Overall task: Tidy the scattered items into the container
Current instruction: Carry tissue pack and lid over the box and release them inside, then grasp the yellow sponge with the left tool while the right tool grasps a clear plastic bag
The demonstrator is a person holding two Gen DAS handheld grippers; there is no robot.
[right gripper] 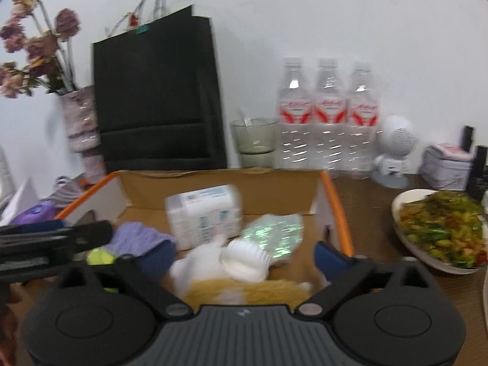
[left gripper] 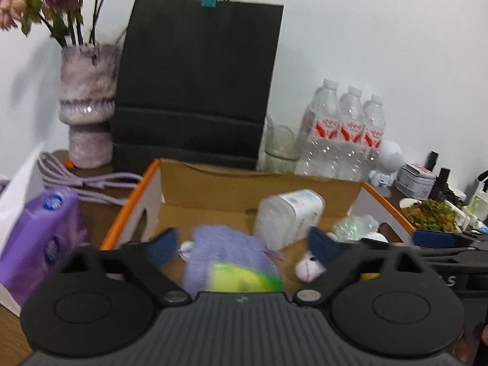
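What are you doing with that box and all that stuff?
Someone is tidying loose things into a cardboard box, holding a tool in each hand. Already inside are a purple cloth, a clear plastic tub, a shiny packet and a plush toy. The left tool and right tool are both open above the box, holding nothing.

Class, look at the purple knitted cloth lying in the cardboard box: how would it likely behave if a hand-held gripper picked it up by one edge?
The purple knitted cloth looks soft and rumpled, so it would probably droop rather than hold shape. It seems light for its size. Its fuzzy weave likely grips well, though it might drag the yellow-green item lying on it in the cardboard box.
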